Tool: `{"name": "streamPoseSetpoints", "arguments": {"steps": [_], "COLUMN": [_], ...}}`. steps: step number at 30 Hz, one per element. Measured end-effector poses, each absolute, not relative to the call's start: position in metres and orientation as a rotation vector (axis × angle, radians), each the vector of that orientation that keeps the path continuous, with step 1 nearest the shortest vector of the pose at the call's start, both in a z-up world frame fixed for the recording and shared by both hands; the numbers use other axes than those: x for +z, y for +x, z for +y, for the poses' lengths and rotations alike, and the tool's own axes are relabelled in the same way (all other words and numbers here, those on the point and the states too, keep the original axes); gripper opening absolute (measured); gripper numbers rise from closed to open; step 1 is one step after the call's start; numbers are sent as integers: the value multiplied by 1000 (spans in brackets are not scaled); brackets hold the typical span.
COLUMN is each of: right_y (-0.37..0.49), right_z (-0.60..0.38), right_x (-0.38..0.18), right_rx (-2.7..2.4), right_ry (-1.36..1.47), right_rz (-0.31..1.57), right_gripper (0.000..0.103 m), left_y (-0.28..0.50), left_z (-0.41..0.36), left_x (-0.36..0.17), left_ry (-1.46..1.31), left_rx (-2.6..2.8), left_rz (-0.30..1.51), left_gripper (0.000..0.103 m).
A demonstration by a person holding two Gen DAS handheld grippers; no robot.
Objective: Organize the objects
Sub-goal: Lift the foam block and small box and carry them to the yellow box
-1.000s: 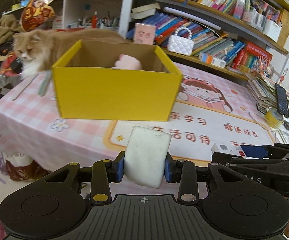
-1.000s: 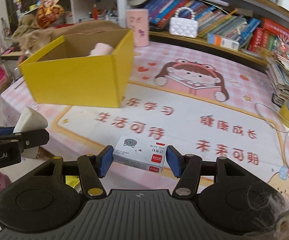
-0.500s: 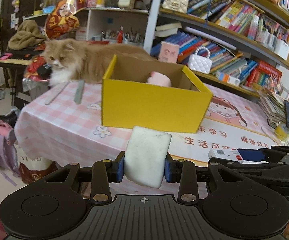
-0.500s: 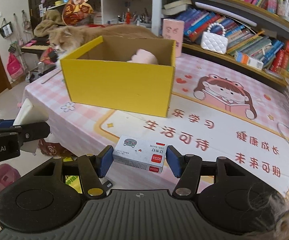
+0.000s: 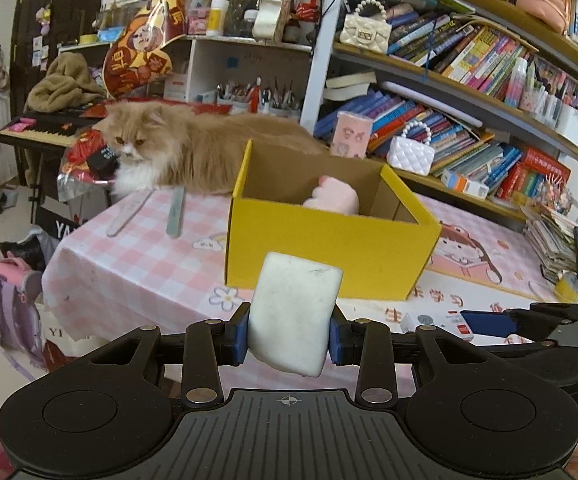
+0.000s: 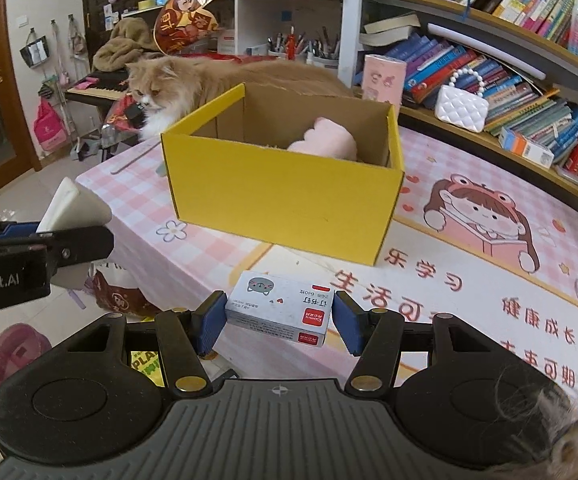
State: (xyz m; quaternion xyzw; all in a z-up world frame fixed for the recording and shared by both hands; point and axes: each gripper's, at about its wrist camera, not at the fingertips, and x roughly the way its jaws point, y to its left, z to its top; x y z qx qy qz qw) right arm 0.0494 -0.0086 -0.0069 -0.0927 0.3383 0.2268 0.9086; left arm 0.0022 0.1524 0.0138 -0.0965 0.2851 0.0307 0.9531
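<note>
step: carrying things to yellow box (image 6: pixel 285 196) | left gripper (image 5: pixel 289 338) squeezes white block (image 5: pixel 295 312) | right gripper (image 6: pixel 279 320) squeezes small staple box (image 6: pixel 279 308) | next: lift both over box rim, drop in

My left wrist camera looks forward along its fingers from off the table's near edge, facing the yellow box (image 5: pixel 329 248) head-on at close range. My right wrist camera sits just to its right, angled leftward at the same box (image 6: pixel 285 204). Both views share the box, the cat (image 5: pixel 193 152) (image 6: pixel 177 80) behind it and the bookshelves (image 5: pixel 469 80) (image 6: pixel 509 60); each catches the other gripper at its edge.
</note>
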Motion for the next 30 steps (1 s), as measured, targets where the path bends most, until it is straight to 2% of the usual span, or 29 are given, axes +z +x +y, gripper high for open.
{"name": "streamPoseSetpoints", "arguments": {"steps": [14, 23, 30], "right_y": [109, 163, 212], "right_z": [-6, -4, 7], "right_x": [15, 36, 20], "right_rx": [479, 494, 506], "right_ry": [-150, -166, -238], "right_rz": [637, 536, 564], "right_gripper": [55, 55, 55], "left_y": [54, 110, 162], "left_z": [154, 148, 142], "left_x": [36, 51, 36], "left_ry": [-178, -172, -151], "left_rx": [73, 83, 94], "left_rz": [521, 464, 531], "left_gripper": [35, 35, 35]}}
